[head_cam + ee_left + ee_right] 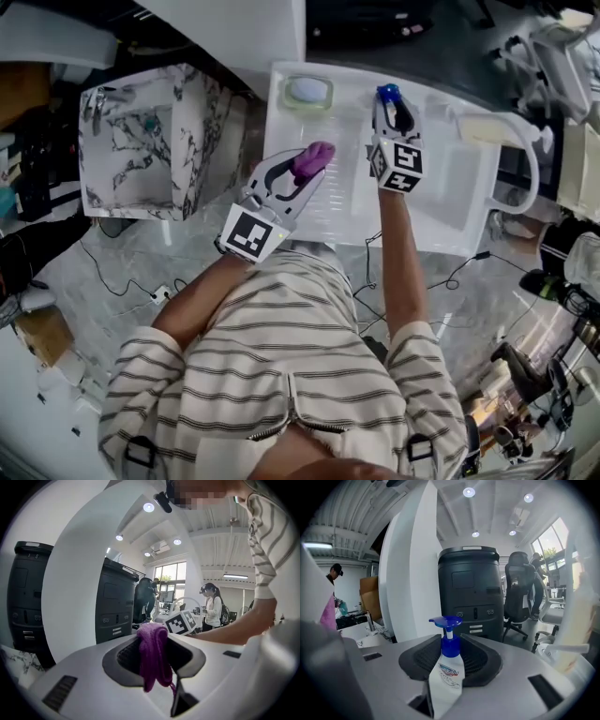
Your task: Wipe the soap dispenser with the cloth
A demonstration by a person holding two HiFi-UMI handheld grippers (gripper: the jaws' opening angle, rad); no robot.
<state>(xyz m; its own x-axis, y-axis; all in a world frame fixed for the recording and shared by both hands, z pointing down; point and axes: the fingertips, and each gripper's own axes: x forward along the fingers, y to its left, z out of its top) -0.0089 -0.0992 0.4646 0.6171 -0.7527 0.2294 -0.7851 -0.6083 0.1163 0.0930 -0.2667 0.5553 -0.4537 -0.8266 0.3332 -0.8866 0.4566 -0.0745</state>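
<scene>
Left gripper: the left gripper (309, 167) has its jaws pinched together on a bunched purple cloth (152, 656). A fold stands up past the tips and a loose tail droops below them.
Right gripper: the right gripper (392, 111) is clamped part-way on the body of the soap dispenser (446, 679). The bottle is upright, with its blue pump head (446, 620) standing clear above the pads.
Where they sit: both are over the white counter (450, 202). In the head view the dispenser is at about 2 o'clock from the cloth, near it but not touching.
Nearby: a green-rimmed dish (307, 91) sits at 12 o'clock from the cloth, near the counter's far edge.
Doing it well: I'd hold the bottle steady and low, then bring the raised fold of cloth flat against the bare plastic. Stroke along the body and round the neck, without leaning on the pump. The patches under the pads look to need a fresh grip or a turn of the bottle.
Hard to see: the bottle's base is cut off below the jaws, so I cannot tell whether it rests on the counter. From the head view only the pump shows past the gripper. How much cloth is tucked behind the left jaws is hidden.
</scene>
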